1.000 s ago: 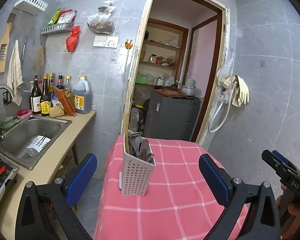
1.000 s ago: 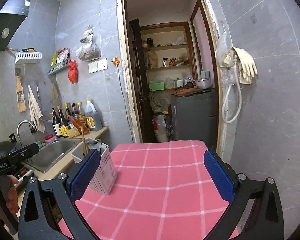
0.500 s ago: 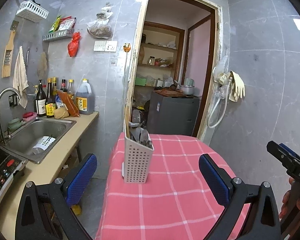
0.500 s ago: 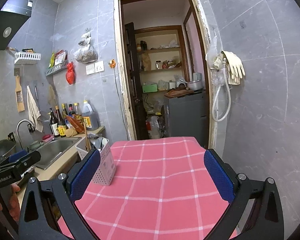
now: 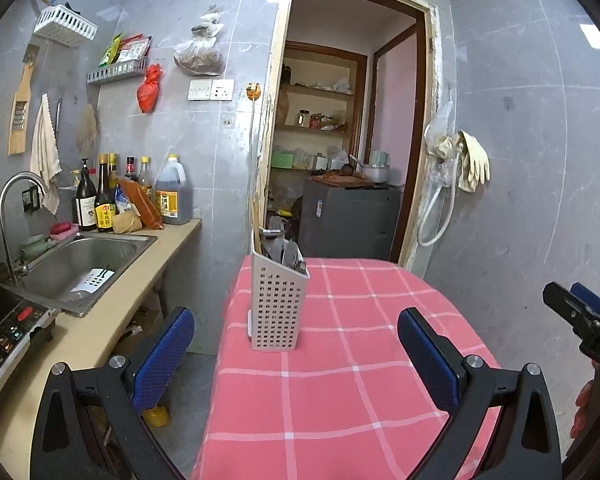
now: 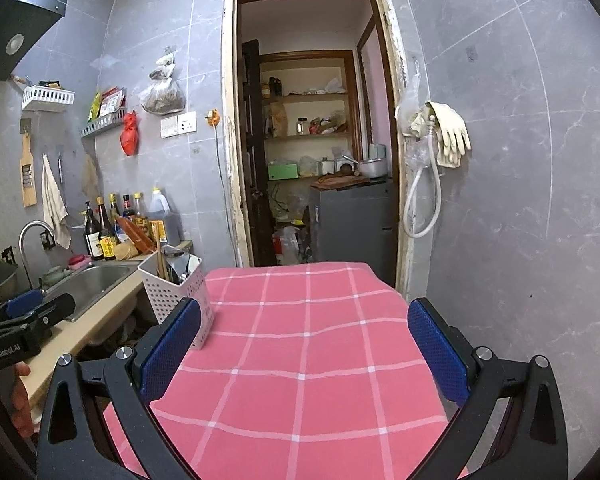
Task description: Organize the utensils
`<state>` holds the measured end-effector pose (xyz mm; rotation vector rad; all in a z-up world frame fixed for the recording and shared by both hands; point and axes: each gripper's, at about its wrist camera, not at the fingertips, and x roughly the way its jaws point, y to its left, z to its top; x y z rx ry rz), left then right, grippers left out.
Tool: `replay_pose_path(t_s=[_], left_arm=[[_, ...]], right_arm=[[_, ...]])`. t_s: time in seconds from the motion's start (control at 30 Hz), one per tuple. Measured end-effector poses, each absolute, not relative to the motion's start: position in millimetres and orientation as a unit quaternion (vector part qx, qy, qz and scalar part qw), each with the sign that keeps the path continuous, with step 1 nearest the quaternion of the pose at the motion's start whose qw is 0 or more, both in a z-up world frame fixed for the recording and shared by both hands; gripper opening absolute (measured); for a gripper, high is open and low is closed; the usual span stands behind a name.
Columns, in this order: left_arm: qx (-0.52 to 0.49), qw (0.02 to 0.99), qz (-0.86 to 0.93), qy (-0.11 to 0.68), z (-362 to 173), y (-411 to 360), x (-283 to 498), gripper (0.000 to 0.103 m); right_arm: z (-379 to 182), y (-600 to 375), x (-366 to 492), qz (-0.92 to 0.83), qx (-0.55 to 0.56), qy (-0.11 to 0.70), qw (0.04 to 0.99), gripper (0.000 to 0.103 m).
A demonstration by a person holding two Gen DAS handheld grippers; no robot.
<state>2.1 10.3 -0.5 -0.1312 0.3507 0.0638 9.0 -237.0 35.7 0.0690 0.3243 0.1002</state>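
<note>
Standing upright – utensil holder, long axis vert | L gripper/R gripper wide apart, empty

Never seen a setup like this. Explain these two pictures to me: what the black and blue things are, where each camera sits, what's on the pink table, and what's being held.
No robot here: a person holds a two-finger claw in each hand, each with a fisheye camera looking forward along its blue-padded fingers. One picture looks out from the left claw, the other from the right claw. Each also glimpses the other claw at its edge. The table has a pink checked cloth. On it, near the sink-side edge, stands a white perforated utensil holder containing utensils. Both claws are open and hold nothing.
</note>
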Motion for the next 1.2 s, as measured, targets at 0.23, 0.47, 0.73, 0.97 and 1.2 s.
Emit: replay_pose_path(t_s=[0.23, 0.47, 0.73, 0.97, 1.2], left_arm=[[-0.052, 0.982, 0.034, 0.178, -5, 4, -1, 0.103], [-0.065, 0.980, 0.037, 0.184, -11, 8, 2, 0.102], [-0.071, 0.978, 0.041, 0.192, -15, 11, 7, 0.102], [-0.074, 0.977, 0.038, 0.197, -16, 11, 11, 0.103], [-0.072, 0.977, 0.036, 0.199, -17, 11, 12, 0.103]], right_arm=[[27, -238, 10, 0.045, 0.030, 0.172, 0.984, 0.102], [22, -237, 19, 0.043, 0.020, 0.179, 0.983, 0.102], [15, -237, 30, 0.048, 0.024, 0.191, 0.980, 0.102], [11, -237, 33, 0.049, 0.027, 0.197, 0.979, 0.102], [10, -235, 36, 0.050, 0.030, 0.200, 0.978, 0.102]])
